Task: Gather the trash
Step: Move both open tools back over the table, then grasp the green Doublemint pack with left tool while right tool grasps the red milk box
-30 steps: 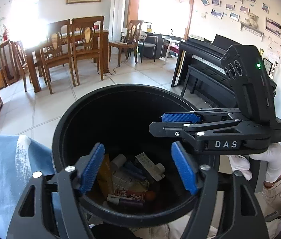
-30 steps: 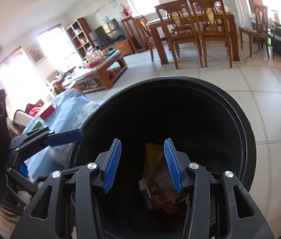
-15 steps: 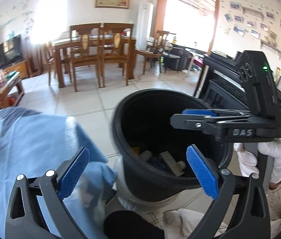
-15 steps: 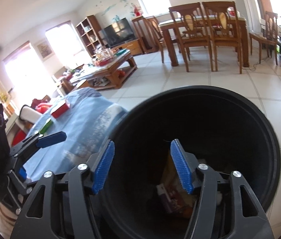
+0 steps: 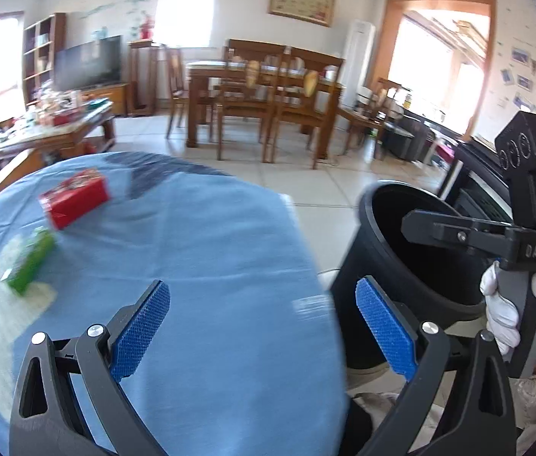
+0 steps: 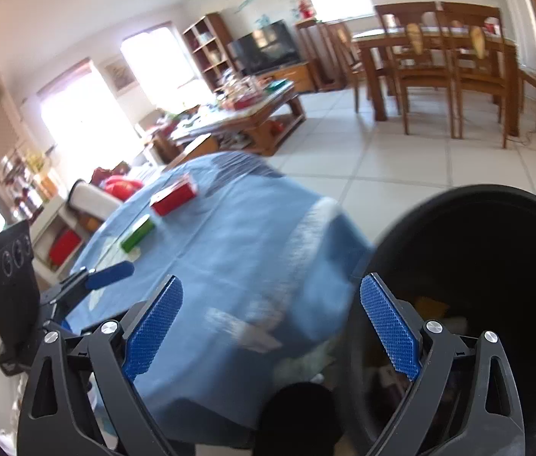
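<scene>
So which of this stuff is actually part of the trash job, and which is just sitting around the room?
Part of the job:
- black bin, some trash inside
- red box on the blue tablecloth
- green box beside it
- left gripper and right gripper, jaws open, empty

Just lying about:
- dining table and chairs
- cluttered coffee table
- TV

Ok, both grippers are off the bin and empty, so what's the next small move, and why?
Probably carry the left gripper forward toward the green box. Both its jaws stand wide open and hold nothing. The green box and red box lie on the blue cloth, outside the black bin, and the green one looks nearer.
</scene>
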### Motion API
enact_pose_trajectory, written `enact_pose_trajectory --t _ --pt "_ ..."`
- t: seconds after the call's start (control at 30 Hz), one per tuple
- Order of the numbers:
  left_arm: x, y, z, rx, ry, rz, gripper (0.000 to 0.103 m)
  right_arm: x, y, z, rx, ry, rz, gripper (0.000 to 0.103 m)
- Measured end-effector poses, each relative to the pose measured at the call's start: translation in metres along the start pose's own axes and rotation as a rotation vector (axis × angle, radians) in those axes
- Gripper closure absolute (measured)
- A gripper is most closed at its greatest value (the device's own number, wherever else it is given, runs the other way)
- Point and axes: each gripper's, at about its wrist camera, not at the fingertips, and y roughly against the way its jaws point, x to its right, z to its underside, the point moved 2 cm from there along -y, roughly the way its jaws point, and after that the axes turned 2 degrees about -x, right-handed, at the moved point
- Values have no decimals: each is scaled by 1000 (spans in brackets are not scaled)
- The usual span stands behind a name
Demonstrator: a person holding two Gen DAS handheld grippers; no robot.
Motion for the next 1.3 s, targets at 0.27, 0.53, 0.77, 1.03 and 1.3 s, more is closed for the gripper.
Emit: enact_pose_trajectory --t 0.27,0.53,0.77,1.03,1.3 --pt "-66 23 11 14 83 -85 5 -59 -51 -13 -63 48 -63 5" --pt "-118 37 16 7 138 -147 5 -102 -99 -20 -126 98 -107 5" --pt "-178 35 7 -37 200 -220 5 -126 -137 -36 -145 120 -119 5" --pt "-212 10 -3 -144 170 -220 5 -147 -186 -65 -155 184 -89 5" --pt "-221 -15 -5 -199 120 -197 15 -173 -245 -96 -176 314 1 5"
